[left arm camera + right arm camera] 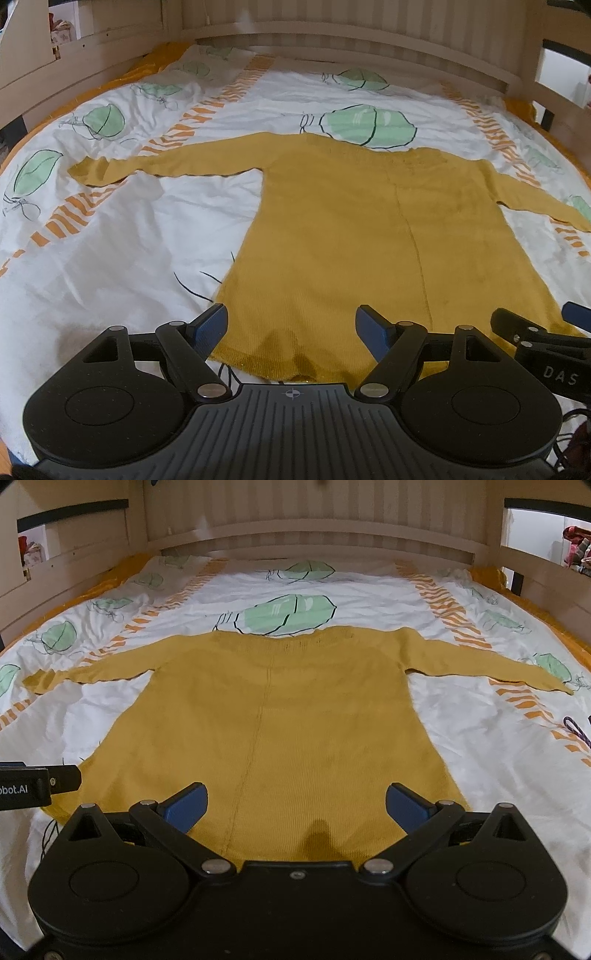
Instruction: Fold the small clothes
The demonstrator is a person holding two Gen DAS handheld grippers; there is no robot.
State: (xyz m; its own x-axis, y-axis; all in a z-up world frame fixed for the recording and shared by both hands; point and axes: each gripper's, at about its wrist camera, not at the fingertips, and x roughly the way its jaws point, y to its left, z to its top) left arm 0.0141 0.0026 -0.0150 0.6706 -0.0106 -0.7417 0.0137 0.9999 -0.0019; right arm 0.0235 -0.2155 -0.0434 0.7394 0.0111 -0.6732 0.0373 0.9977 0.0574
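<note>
A mustard-yellow long-sleeved knit top point(351, 229) lies flat on the bed with both sleeves spread out to the sides and its hem toward me. It fills the middle of the right wrist view point(280, 720). My left gripper point(291, 328) is open and empty, just above the hem near its left corner. My right gripper point(295, 806) is open and empty over the hem's right half. The right gripper also shows at the right edge of the left wrist view point(535, 332). The left gripper shows at the left edge of the right wrist view point(40, 782).
The bed has a white cover point(110, 236) with green leaf prints and orange stripes. A pale wooden bed frame point(314, 535) runs along the far end and both sides. A purple cord point(576, 731) lies at the right edge.
</note>
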